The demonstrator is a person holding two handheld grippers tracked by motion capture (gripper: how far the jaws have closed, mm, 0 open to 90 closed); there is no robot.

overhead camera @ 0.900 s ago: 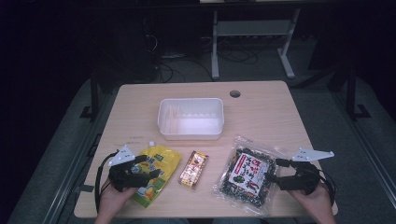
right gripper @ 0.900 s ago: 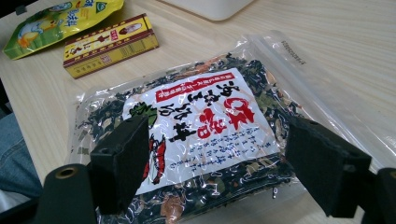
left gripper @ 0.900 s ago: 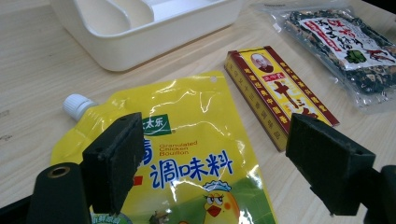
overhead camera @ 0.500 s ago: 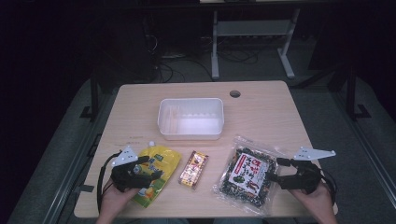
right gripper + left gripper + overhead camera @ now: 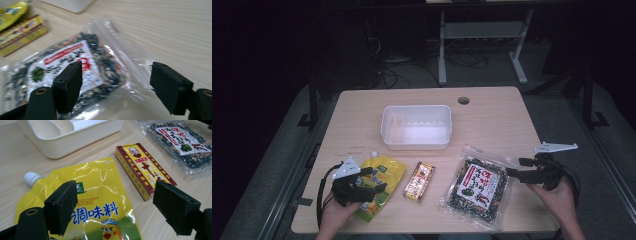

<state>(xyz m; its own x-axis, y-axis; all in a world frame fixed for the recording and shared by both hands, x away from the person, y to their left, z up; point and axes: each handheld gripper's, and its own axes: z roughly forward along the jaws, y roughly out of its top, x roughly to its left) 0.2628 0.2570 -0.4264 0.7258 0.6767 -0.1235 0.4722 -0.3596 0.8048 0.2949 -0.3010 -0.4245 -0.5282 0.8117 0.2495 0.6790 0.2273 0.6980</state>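
A yellow spouted seasoning pouch [image 5: 379, 187] [image 5: 100, 202] lies flat at the table's front left. My left gripper [image 5: 373, 182] [image 5: 117, 205] hovers just over its lower part, open, jaws on either side of the printed label. Right of it lies a red-and-yellow box [image 5: 420, 181] [image 5: 143, 171]. A clear bag of dark dried food [image 5: 477, 186] [image 5: 75, 67] lies at the front right. My right gripper [image 5: 513, 169] [image 5: 116, 85] is open at that bag's right edge, jaws wide over the clear plastic margin. A white empty tub [image 5: 416, 126] [image 5: 72, 132] stands mid-table.
A cable hole [image 5: 463, 100] sits near the table's far edge. Bare wood [image 5: 492, 125] lies right of the tub. Desk legs and cables stand on the dark floor beyond. Table edges are close on the left and right of my hands.
My left gripper has crept slightly right over the yellow pouch. My right gripper has edged left toward the bag's edge. No object has shifted.
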